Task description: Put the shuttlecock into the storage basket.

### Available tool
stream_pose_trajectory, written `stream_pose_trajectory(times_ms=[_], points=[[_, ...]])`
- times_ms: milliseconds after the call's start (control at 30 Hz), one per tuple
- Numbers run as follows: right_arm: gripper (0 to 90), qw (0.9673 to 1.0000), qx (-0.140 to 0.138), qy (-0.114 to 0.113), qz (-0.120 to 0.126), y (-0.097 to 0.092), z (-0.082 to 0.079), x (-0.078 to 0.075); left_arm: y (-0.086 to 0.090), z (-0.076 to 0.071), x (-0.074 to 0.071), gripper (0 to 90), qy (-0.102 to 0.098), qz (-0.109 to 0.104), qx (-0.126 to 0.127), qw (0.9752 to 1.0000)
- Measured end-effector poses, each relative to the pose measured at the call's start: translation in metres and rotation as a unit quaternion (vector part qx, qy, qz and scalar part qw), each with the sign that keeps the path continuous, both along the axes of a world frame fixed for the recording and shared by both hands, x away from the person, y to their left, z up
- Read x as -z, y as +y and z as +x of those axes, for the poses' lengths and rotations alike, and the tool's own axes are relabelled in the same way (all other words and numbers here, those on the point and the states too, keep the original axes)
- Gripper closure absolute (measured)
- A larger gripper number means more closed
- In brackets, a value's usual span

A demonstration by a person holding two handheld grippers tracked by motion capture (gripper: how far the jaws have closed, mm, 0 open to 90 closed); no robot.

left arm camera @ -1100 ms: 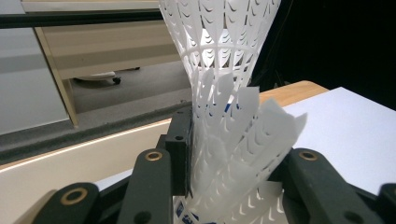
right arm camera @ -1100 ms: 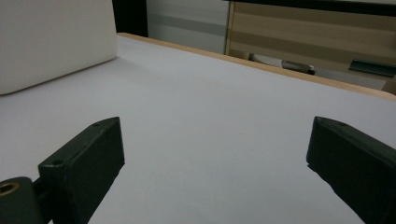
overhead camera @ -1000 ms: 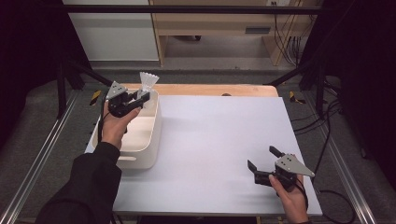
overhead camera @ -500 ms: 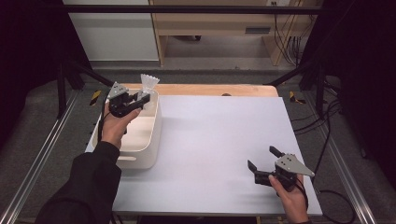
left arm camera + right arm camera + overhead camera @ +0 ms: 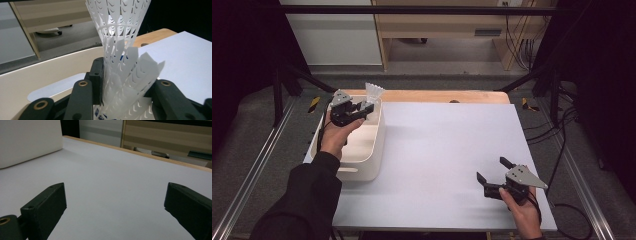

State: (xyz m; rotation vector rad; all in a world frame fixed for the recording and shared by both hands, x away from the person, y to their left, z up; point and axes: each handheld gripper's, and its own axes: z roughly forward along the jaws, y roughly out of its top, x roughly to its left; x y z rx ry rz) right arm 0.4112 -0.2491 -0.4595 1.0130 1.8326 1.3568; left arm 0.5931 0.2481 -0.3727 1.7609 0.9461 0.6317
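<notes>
The left gripper is clamped on a stack of white plastic shuttlecocks with lattice skirts, nested one inside another, and holds them over the far end of the cream-coloured, round-cornered plastic bin that sits at the left edge of the white tabletop. The jaws press on the lower, narrower part of the stack, where the crumpled skirts overlap; I'd say that is the sensible place to grip, since the wide open skirt at the top would only fold under pressure. Held above the bin's mouth like this, the stack looks to be either coming out of the bin or about to go in; I cannot tell which.

The stack's long axis runs out along the jaws. From the high view the flared skirt points up and away from the person, past the bin's far rim, with the cork ends hidden down between the jaws.

The right gripper waits well apart, low over the near right corner of the tabletop, jaws spread wide with nothing between them, probably just parked out of the way.
</notes>
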Motion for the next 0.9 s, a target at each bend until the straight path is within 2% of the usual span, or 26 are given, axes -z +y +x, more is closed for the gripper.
stream_pose_trajectory(times_ms=[233,400,733,900], points=[[4.1,1.0,-0.002,-0.002,-0.003,0.001,-0.0003,0.0,0.0021,0.0,0.0001,64.2,0.0,-0.007,-0.003,1.0],[4.1,1.0,-0.003,-0.001,-0.004,0.0018,0.0,0.0007,0.0023,0.0008,0.002,64.2,0.009,-0.004,-0.003,0.9999],[4.1,1.0,-0.004,0.0,-0.004,0.002,-0.0001,0.0007,-0.0003,0.0018,0.0038,64.2,0.009,0.005,0.001,0.9999],[4.1,1.0,-0.005,0.001,-0.006,0.0022,-0.0001,0.0012,0.0008,0.0013,0.0029,64.2,0.006,-0.004,0.008,0.9999]])
